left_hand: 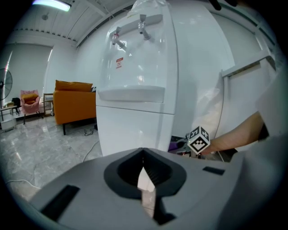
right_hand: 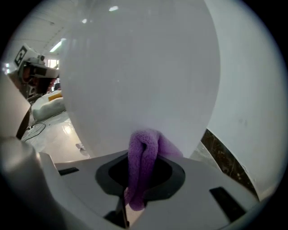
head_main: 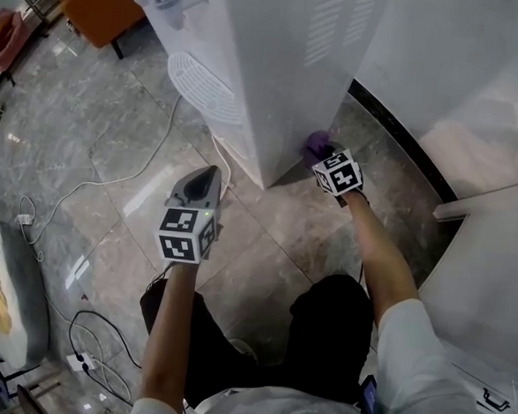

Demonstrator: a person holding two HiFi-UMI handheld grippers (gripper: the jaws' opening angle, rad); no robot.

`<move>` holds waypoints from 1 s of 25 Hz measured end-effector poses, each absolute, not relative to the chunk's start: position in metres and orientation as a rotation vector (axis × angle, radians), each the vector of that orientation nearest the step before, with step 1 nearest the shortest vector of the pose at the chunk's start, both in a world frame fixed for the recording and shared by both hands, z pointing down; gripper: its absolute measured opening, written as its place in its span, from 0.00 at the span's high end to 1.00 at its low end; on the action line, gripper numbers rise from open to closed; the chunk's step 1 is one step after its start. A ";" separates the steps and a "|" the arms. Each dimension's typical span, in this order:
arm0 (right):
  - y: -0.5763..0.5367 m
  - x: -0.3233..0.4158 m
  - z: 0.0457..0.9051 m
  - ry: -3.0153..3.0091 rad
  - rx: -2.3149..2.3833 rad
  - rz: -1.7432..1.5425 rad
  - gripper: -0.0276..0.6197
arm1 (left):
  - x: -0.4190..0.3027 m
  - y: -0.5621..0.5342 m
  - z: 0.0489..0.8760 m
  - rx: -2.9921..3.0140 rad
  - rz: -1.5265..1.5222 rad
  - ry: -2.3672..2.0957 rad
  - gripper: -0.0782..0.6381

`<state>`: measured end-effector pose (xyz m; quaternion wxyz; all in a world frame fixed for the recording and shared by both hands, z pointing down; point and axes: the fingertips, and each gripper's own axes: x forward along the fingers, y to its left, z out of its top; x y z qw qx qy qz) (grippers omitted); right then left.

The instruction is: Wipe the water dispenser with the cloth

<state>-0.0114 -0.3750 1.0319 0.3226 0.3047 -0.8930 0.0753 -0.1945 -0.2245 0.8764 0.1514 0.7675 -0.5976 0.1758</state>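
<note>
The tall white water dispenser [head_main: 269, 61] stands on the marble floor; its front with two taps [left_hand: 130, 33] faces the left gripper view. My right gripper [head_main: 326, 158] is shut on a purple cloth [right_hand: 143, 157] and presses it against the dispenser's side panel [right_hand: 139, 76] low down, near the floor. The same cloth [head_main: 316, 144] peeks out beside the marker cube in the head view. My left gripper [head_main: 206, 178] hangs shut and empty in front of the dispenser's lower corner, touching nothing.
A white fan [head_main: 201, 83] lies beside the dispenser, with a white cable [head_main: 111, 178] running over the floor. An orange sofa [left_hand: 74, 101] stands behind on the left. A white wall with a dark skirting [head_main: 397, 136] runs close on the right.
</note>
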 end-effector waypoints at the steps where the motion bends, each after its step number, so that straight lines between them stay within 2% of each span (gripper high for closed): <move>1: -0.363 -0.019 1.031 -2.361 0.755 0.170 0.86 | -0.194 -0.222 0.877 2.208 0.503 -1.708 0.87; 14: -0.263 -0.100 0.993 -2.427 0.543 0.087 0.86 | -0.212 -0.188 0.839 2.287 0.445 -1.717 0.87; 21: -0.234 -0.128 0.916 -2.641 0.515 0.135 0.86 | -0.213 -0.181 0.822 2.306 0.400 -1.718 0.87; 25: -0.233 -0.131 0.869 -2.639 0.519 -0.010 0.86 | -0.214 -0.183 0.808 2.328 0.391 -1.734 0.87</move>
